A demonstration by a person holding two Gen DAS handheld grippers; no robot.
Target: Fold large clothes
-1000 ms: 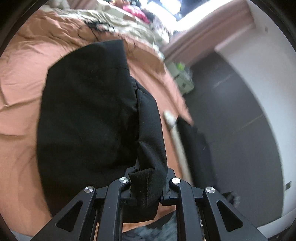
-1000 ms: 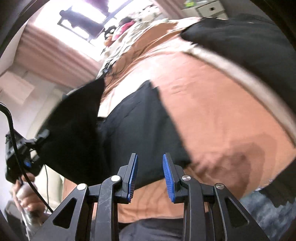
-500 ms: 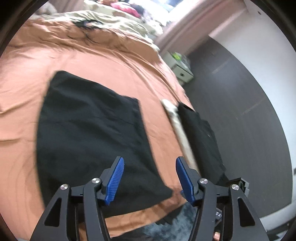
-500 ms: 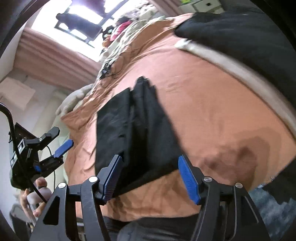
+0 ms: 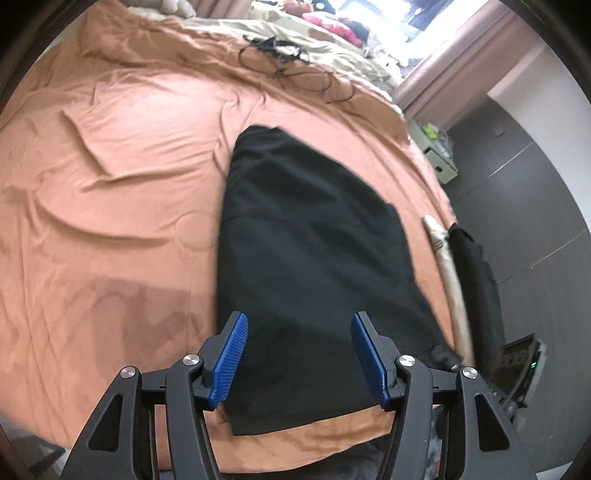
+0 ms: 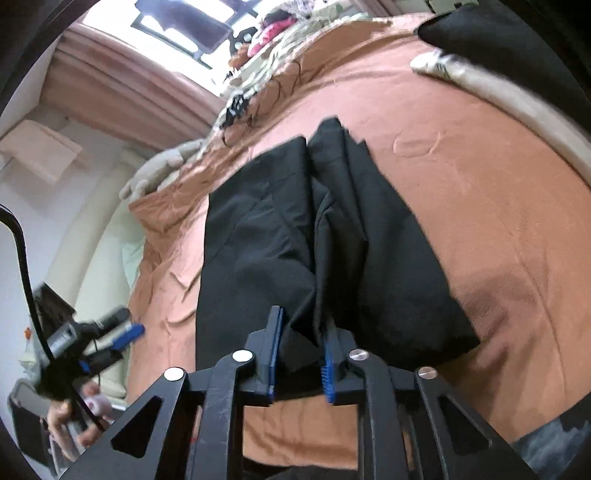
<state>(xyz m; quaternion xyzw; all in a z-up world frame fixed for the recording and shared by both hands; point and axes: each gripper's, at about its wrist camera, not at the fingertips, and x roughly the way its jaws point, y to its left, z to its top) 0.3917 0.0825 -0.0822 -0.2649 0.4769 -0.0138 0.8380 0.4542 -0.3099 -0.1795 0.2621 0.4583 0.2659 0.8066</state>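
A black garment point(image 5: 314, 266) lies folded on the orange bedsheet point(image 5: 110, 206), running away from the near edge. My left gripper point(image 5: 299, 354) is open and empty, hovering above the garment's near end. In the right wrist view the same black garment point(image 6: 280, 243) shows a raised ridge down its middle, and my right gripper point(image 6: 301, 350) is shut on a fold of it at the near end. The left gripper point(image 6: 110, 339) also shows in the right wrist view, held in a hand off the bed's left side.
A second dark cloth point(image 5: 476, 280) and a beige strip point(image 5: 447, 273) lie at the bed's right edge. Black cables point(image 5: 284, 62) and a pale quilt point(image 5: 295, 33) lie at the far end. A dark wardrobe point(image 5: 524, 192) stands to the right.
My left gripper let go of the black cloth, opened and drew back to the left. My right gripper opened wide, then closed on a fold at the garment's near end.
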